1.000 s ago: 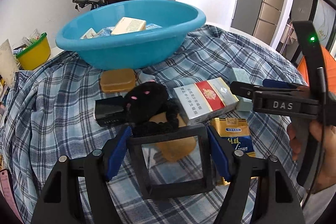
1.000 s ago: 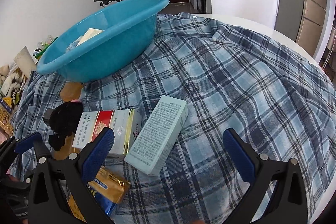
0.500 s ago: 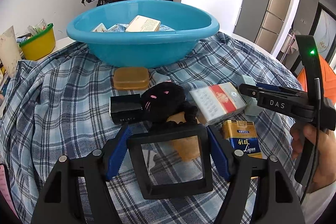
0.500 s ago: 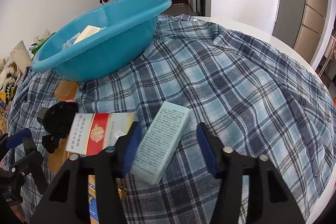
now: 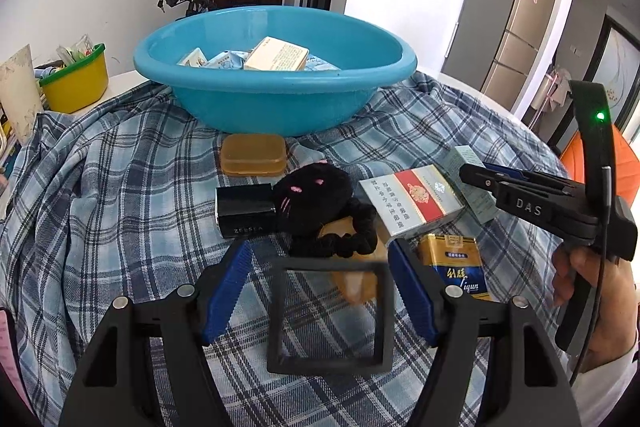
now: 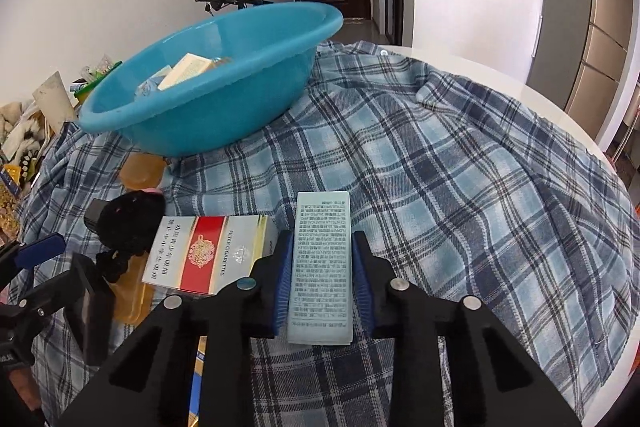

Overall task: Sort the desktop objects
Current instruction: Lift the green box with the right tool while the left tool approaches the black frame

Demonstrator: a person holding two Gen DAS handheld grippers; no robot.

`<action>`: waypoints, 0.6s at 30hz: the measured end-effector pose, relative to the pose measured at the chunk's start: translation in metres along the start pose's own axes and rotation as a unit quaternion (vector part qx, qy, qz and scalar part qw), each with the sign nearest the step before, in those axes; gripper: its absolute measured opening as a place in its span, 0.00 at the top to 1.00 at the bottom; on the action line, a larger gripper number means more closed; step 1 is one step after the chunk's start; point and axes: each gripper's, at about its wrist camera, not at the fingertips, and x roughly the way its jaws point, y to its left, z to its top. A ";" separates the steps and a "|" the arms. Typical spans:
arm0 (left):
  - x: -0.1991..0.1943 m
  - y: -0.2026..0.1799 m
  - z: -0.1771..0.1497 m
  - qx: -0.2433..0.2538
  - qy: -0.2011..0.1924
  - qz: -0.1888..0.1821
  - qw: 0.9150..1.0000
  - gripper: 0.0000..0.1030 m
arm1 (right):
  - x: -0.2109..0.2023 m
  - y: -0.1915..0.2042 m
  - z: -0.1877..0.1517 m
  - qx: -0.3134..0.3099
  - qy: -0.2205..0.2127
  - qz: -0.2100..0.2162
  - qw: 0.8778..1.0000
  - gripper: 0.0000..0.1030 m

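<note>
Right gripper has just closed its jaws on the pale green box, near the right of the checked cloth; grasp made, so lifting toward the far blue basin looks next

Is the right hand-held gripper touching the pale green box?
Touching. The right wrist view shows the right hand-held gripper with both blue pads pressed against the pale green box.

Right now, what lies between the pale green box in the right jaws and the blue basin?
Only bare plaid cloth lies between the pale green box and the blue basin, as the right wrist view shows.
</note>
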 end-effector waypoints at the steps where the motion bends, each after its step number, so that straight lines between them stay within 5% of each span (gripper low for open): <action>1: -0.001 0.000 0.001 -0.001 -0.002 0.002 1.000 0.29 | -0.003 0.000 0.001 0.000 -0.004 0.001 1.000 0.74; 18: 0.005 -0.009 -0.011 0.014 0.021 0.010 1.000 0.29 | -0.026 0.001 0.003 0.001 -0.040 0.027 0.999 0.74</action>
